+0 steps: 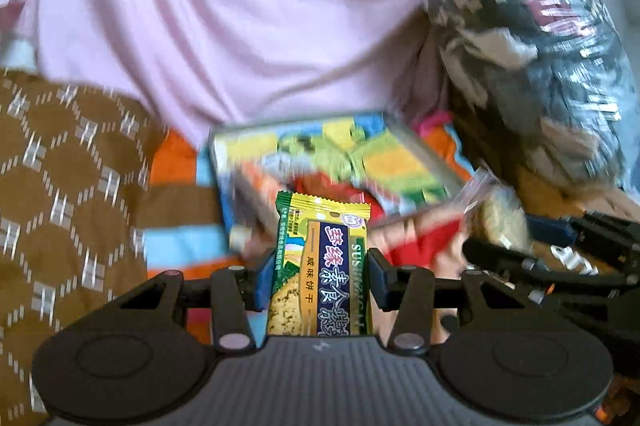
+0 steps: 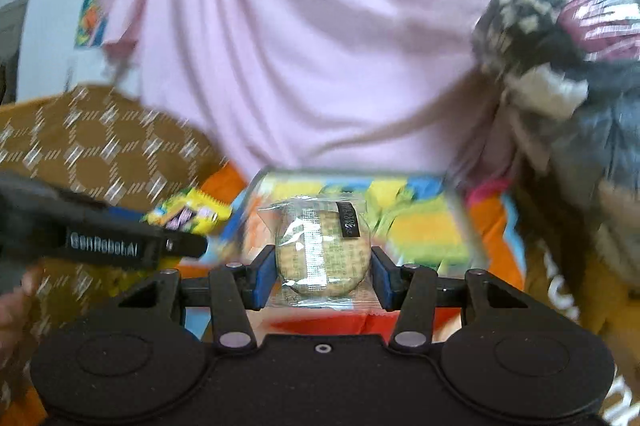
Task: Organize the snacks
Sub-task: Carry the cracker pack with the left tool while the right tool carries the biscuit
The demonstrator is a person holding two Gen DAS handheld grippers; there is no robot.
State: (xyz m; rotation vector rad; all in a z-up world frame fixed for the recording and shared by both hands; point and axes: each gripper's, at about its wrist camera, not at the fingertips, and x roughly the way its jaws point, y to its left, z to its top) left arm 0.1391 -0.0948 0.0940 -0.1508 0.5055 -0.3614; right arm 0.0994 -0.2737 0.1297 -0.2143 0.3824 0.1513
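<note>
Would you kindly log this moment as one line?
left hand-held gripper: shut on green-yellow cracker packet | right hand-held gripper: shut on clear-wrapped biscuit | both above clear tray

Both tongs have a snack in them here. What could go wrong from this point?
The left tongs pinch the yellow-green cracker packet only by its side edges; the slick wrapper might slip or twist. The right tongs hold the clear-wrapped round biscuit, which could crack if squeezed harder. The two tongs sit close together above the clear box, so they might bump while unloading.
</note>
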